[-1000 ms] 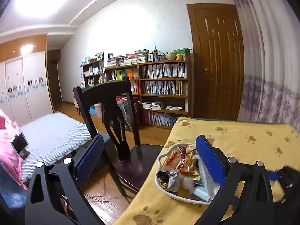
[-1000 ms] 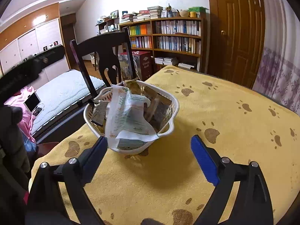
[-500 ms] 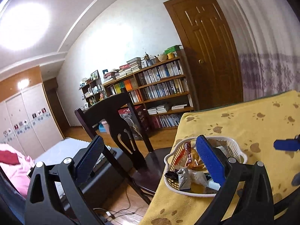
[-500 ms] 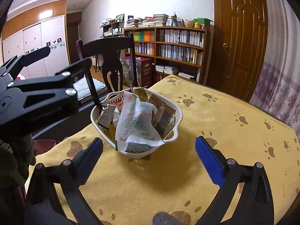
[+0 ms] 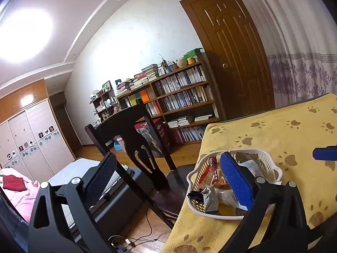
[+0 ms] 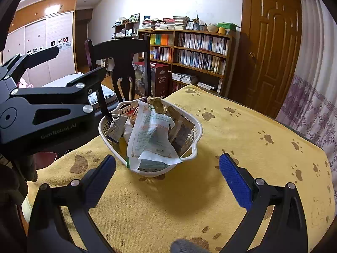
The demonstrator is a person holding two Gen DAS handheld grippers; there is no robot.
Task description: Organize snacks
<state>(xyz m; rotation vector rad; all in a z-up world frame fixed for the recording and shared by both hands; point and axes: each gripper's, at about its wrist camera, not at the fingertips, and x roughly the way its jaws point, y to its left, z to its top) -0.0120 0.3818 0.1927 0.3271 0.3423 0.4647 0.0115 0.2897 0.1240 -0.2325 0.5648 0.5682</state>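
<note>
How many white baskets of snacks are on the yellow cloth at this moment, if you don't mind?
1. The white basket stands near the yellow cloth's far-left corner, by the dark chair, piled with snack packets. No other basket shows in either view.

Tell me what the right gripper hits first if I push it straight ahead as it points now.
Most likely the white snack basket: it sits dead ahead of the open right gripper, centred between its fingers, with the large white packet spilling over its near rim. Only bare yellow cloth lies between; depth is uncertain.
</note>
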